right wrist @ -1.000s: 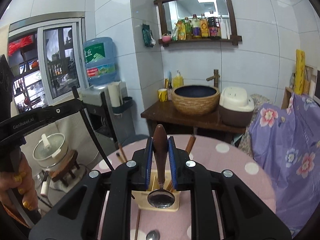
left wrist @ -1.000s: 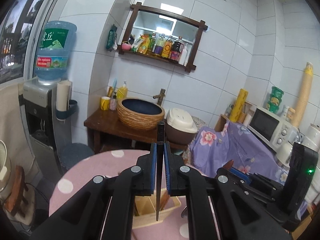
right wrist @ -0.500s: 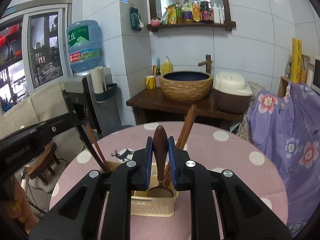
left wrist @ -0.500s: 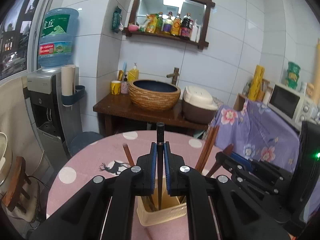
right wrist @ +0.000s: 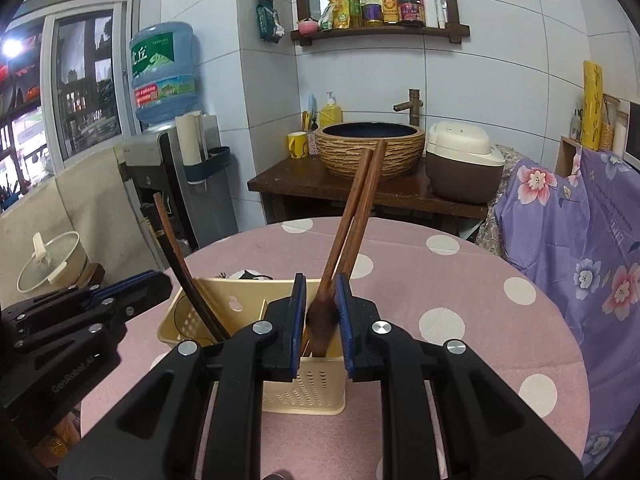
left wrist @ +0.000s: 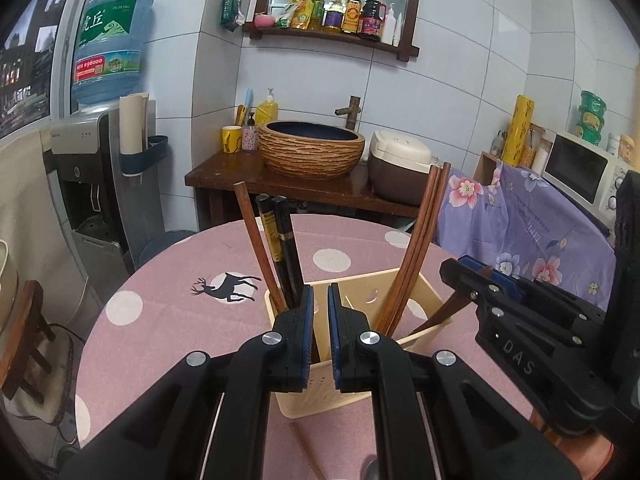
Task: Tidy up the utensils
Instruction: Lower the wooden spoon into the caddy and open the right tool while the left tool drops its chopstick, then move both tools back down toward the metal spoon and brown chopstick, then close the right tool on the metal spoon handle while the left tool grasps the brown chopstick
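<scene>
Left hand-held gripper [left wrist: 317,312] hangs released above the cream caddy [left wrist: 360,384]; right hand-held gripper [right wrist: 320,312], jaws parted, flanks the blurred wooden spoon handle [right wrist: 321,320] at twelve o'clock.

A lived-in home kitchen and dining corner, walled in white tile. Upper centre: wooden shelf [left wrist: 332,32] crowded with sauce and oil bottles [left wrist: 352,14]; upper left: water dispenser [left wrist: 86,184] topped by a blue jug [left wrist: 112,46]; mid-frame: woven-look basin [left wrist: 311,149] with bamboo-style tap [left wrist: 350,112] and rice cooker [left wrist: 400,166]; far right: microwave [left wrist: 584,170]. Lower half: round table under a pink polka-dot cloth [left wrist: 340,258].
</scene>
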Available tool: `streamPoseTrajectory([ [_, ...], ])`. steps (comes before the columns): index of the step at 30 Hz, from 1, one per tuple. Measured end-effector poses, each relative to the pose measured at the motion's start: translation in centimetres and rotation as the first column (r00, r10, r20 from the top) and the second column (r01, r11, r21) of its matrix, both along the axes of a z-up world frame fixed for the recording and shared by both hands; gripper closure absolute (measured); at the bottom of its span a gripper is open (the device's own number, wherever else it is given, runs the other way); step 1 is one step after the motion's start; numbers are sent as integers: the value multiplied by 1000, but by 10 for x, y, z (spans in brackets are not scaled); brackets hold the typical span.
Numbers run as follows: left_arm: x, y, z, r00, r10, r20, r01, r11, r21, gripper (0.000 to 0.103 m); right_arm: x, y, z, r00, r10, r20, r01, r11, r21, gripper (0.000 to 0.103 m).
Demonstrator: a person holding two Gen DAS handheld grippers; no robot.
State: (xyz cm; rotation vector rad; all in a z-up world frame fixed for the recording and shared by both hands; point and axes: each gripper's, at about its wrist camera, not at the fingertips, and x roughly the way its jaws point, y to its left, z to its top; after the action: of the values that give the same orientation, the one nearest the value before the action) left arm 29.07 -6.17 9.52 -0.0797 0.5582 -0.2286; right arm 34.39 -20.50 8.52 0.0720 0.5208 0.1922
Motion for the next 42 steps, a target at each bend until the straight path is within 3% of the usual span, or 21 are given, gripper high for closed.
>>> streamPoseTrajectory([
  [1,-5,0,1,1000,-3,9,3,1000,3,91,-4,-1,0,1000,-1,6,1,1000,3,81],
  [2,-11,2,3,1000,-6,23,5,1000,5,78,-9,-3,1,1000,-7,16,7,1000,4,72],
  [3,-20,4,5,999,-5,40,5,1000,4,56,-15,-4,1,999,-18,30,18,1000,4,58],
  [5,-38,8,4,997,9,80,-9,1000,-6,36,-32,-5,1,997,-45,55,45,999,-12,49],
  [9,-68,20,-13,996,31,82,-30,1000,-5,26,-62,-2,-10,999,-46,20,47,997,-61,49],
  [19,-108,59,-82,982,186,-23,-185,982,35,21,-117,14,-86,978,-24,-208,6,996,-87,49],
  [25,-121,75,-114,971,211,-113,-209,977,29,21,-138,20,-120,963,-28,-269,6,997,-82,49],
  [34,-136,73,-135,967,198,-159,-194,980,42,20,-150,30,-149,940,-23,-341,2,998,-63,49],
  [40,-140,68,-136,971,183,-153,-178,983,47,20,-149,48,-160,928,-11,-373,-29,995,-99,50],
  [42,-140,67,-137,971,182,-155,-177,983,49,20,-149,53,-164,924,-18,-382,-29,993,-116,57],
])
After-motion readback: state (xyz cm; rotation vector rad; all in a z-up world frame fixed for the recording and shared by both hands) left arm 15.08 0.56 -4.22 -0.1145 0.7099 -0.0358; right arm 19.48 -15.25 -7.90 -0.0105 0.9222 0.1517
